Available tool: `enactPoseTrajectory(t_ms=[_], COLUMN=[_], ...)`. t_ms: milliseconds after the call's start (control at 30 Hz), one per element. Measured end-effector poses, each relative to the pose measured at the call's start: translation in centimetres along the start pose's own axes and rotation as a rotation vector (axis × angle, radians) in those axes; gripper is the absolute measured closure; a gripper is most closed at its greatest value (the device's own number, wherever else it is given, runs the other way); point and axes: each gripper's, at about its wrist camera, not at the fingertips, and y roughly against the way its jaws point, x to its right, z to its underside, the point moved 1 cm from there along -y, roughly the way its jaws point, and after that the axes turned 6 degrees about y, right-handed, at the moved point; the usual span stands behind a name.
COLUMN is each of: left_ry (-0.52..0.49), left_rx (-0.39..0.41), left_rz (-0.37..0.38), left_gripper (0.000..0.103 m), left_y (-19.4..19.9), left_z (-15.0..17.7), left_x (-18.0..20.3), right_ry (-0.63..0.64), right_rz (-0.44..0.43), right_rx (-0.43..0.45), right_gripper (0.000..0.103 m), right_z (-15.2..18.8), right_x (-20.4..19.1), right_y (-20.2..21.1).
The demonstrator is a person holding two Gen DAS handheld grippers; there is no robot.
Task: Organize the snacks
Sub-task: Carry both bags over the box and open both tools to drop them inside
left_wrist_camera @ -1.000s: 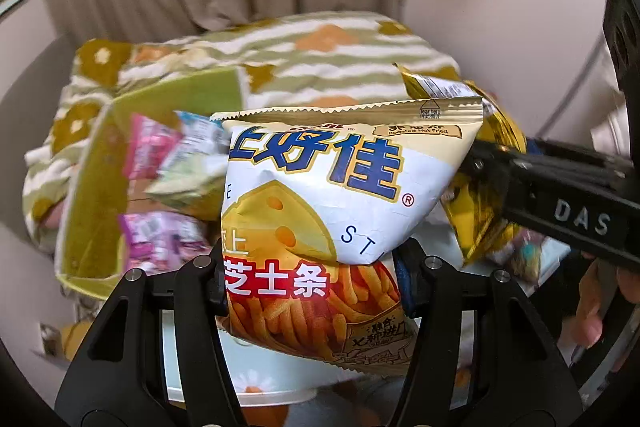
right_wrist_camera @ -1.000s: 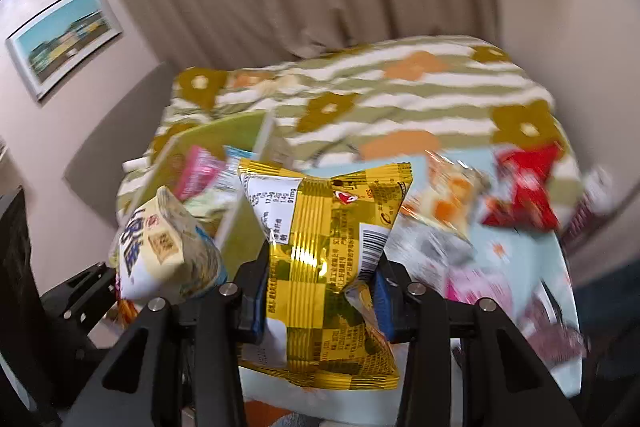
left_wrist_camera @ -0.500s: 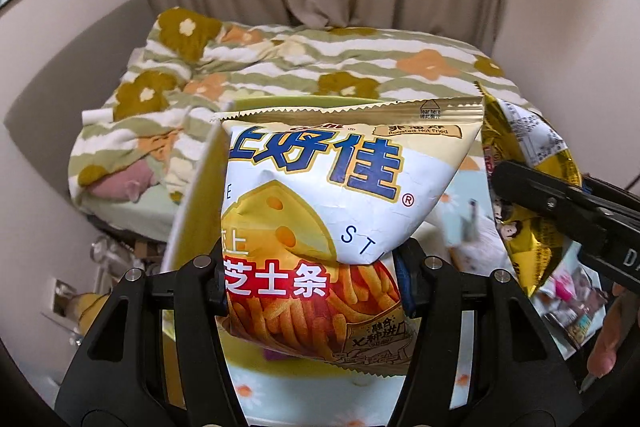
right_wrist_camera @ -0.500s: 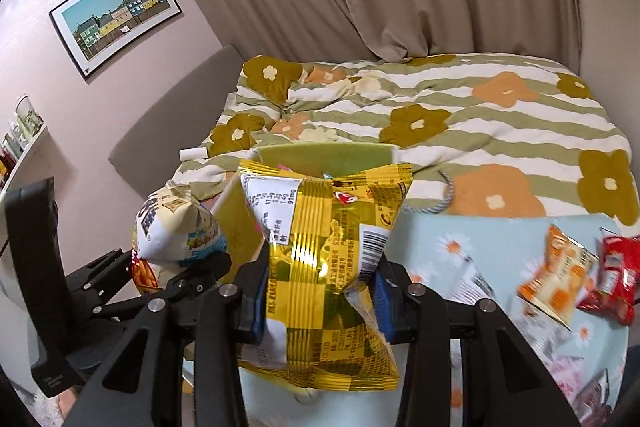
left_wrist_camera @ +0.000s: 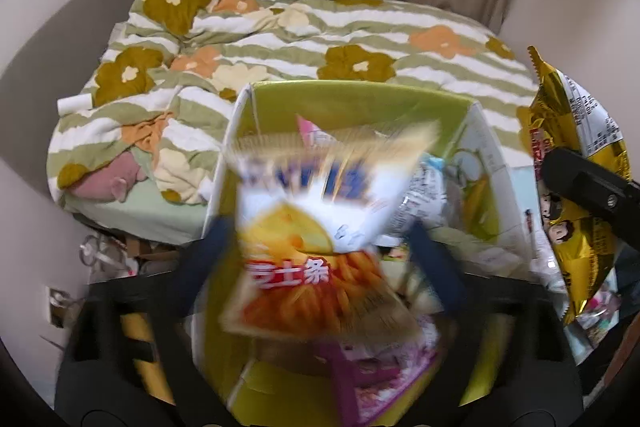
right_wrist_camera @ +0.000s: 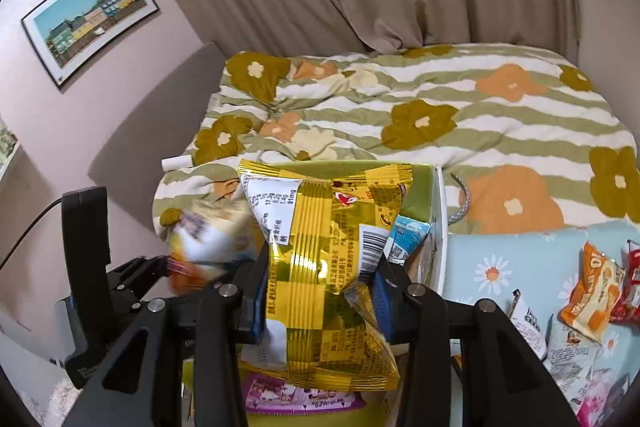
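- The white cheese-stick bag (left_wrist_camera: 320, 227) is seen blurred above the green box (left_wrist_camera: 360, 103), between the spread fingers of the left claw (left_wrist_camera: 320, 251); its jaws have just been opening and the pads are not pressed on it.
- The gold snack bag (right_wrist_camera: 328, 267) is gripped by the closed right claw (right_wrist_camera: 320, 291), over the same box.
- Pink and blue packets are seen inside the box.
- More snacks (right_wrist_camera: 592, 291) are scattered on the daisy-patterned bench (right_wrist_camera: 500, 255) to the right.
- A flowered bed (right_wrist_camera: 440, 115) is seen behind.
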Motion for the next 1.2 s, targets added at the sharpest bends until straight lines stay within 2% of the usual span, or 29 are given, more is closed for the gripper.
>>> enactPoseTrajectory(t_ms=[100, 367, 500, 733, 800, 833, 867, 900, 967, 1200], left_ry=[-0.015, 0.011, 0.028, -0.005, -0.002, 0.000, 0.000, -0.003, -0.010, -0.026], left_rx=[-0.006, -0.007, 0.003, 0.013, 0.016, 0.013, 0.008, 0.002, -0.005, -0.021], left_rz=[0.031, 0.042, 0.041, 0.008, 0.004, 0.008, 0.012, 0.015, 0.015, 0.035], left_gripper=[0.000, 0.000, 0.000, 0.000, 0.000, 0.000, 0.000, 0.000, 0.000, 0.000], left_y=[-0.1, 0.8, 1.4, 1.5, 1.5, 1.5, 1.4, 1.3, 1.0, 0.7], left_z=[0.3, 0.4, 0.4, 0.7, 0.8, 0.9, 1.0, 1.1, 1.4, 2.1], left_x=[-0.3, -2.6, -3.5, -4.6, -4.8, -4.9, -5.0, -5.1, -5.3, -5.0], right_ry=[-0.024, -0.003, -0.008, 0.023, 0.016, 0.008, -0.012, -0.024, -0.046, -0.031], right_rz=[0.015, 0.043, 0.028, -0.015, -0.028, -0.034, -0.043, -0.047, -0.050, 0.020], right_rx=[-0.016, -0.041, -0.061, -0.122, -0.127, -0.132, -0.139, -0.140, -0.129, -0.096], right_gripper=[0.064, 0.064, 0.064, 0.064, 0.062, 0.059, 0.047, 0.027, 0.002, 0.001], right_z=[-0.2, -0.7, -1.4, -2.4, -2.3, -2.3, -2.1, -1.9, -1.4, -0.3], right_x=[0.2, -0.5, -0.9, -2.4, -2.6, -2.5, -2.3, -2.1, -1.6, -0.8], right_y=[-1.0, -2.1, -3.3, -6.7, -7.6, -8.0, -8.5, -8.6, -8.6, -7.4])
